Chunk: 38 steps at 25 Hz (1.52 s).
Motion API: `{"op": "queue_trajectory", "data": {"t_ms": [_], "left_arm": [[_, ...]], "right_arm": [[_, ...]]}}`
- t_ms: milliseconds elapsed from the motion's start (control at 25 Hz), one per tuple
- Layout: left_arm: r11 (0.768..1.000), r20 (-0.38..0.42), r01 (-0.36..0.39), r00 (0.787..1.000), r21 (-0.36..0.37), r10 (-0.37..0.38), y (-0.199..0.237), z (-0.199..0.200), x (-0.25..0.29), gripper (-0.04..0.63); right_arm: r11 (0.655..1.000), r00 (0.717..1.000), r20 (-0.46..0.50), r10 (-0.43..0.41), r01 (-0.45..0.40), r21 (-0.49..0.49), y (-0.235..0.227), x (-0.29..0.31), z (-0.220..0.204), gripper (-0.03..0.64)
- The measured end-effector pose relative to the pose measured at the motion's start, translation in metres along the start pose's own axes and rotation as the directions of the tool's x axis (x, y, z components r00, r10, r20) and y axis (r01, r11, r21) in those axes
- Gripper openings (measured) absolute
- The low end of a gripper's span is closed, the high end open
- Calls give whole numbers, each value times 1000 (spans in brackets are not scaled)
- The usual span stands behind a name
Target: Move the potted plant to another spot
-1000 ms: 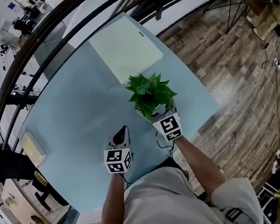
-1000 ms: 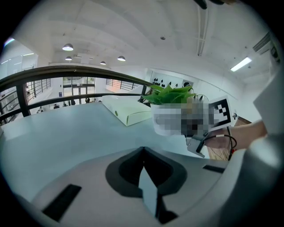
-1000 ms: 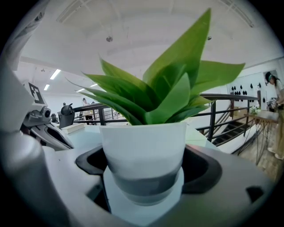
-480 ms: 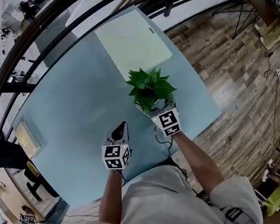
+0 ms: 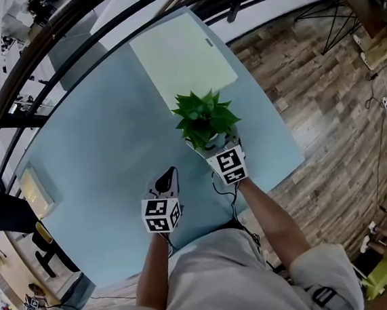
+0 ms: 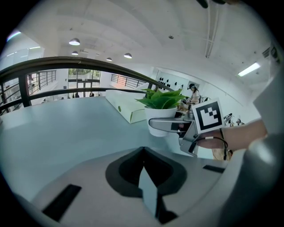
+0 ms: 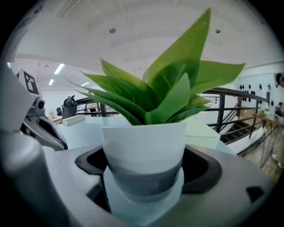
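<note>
Nearest the person, the left gripper (image 5: 169, 181) rests low over the near part of the pale blue table (image 5: 104, 146), left of the work; its jaws are pressed together with nothing between them, and it takes no part in the hold. Just to the right and a little farther out, the right gripper (image 7: 145, 177) has its jaws spread around the white pot (image 7: 144, 146) of the potted plant (image 5: 206, 119), one pad against each side of the pot, so it looks like a firm hold low on the body, under the leaves. The plant stands upright toward the right edge of the table, between the person and the flat pale green box (image 5: 181, 57) that lies farther off, near the far edge by the dark railing (image 5: 66, 34). By the look of it, the grasp is done but the move itself has hardly begun. No view shows plainly whether the pot's base has left the table. What remains is to lift it, carry it to a bare spot such as the wide stretch to the left, set it down level and open the jaws.
</note>
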<state>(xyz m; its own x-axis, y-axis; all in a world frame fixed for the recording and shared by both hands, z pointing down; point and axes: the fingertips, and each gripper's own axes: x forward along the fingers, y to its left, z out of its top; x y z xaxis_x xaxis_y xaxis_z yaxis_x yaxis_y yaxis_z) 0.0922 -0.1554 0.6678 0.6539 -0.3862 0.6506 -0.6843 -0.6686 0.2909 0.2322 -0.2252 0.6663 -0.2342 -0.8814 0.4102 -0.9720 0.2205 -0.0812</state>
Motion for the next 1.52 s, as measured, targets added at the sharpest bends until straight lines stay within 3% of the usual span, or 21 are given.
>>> {"op": "queue_trajectory", "data": {"t_ms": [1200,1520], "left_arm": [[999,-38,47,998,-1,-47,-16,-6,22,11],[997,-57,70,996,12,-69,-25,-13,25,11]], "right_arm": [[1000,999,-45,-16,15,-22,-4,13,-12,505],[999,993,-111,-50,49,-13,-5,2,-42,503]]}}
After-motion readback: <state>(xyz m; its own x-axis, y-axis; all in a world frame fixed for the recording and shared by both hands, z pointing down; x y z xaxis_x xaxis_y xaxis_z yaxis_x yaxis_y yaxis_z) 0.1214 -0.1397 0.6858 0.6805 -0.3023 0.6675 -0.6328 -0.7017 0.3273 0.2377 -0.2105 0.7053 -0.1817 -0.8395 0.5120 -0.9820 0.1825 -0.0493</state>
